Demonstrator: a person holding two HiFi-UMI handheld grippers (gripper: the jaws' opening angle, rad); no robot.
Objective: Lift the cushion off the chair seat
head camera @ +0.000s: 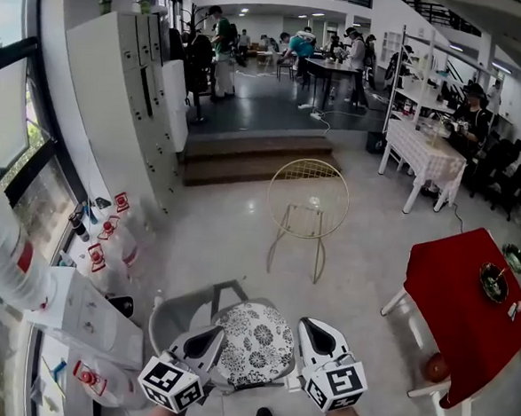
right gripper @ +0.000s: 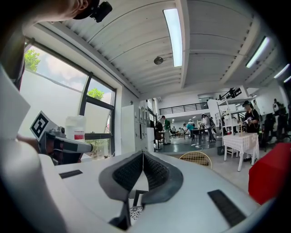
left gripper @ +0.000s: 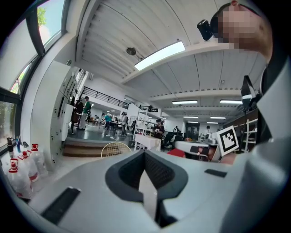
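Observation:
A round cushion [head camera: 253, 343] with a black-and-white flower print lies on the seat of a grey chair [head camera: 182, 317], low in the head view. My left gripper [head camera: 213, 336] hovers over the cushion's left edge and my right gripper [head camera: 311, 331] over its right edge. Both point forward and roughly level. In the left gripper view the left gripper [left gripper: 144, 154] has its jaws together with nothing between them. The right gripper [right gripper: 142, 154] is likewise shut and empty, and a sliver of the cushion [right gripper: 134, 213] shows beneath it.
A gold wire chair [head camera: 308, 202] stands ahead on the pale floor. A red table [head camera: 467, 306] is to the right, a white-clothed table [head camera: 429, 157] beyond it. Bottles with red labels [head camera: 107, 232] and white lockers [head camera: 135, 87] line the left. Steps [head camera: 255, 153] lead to people at the back.

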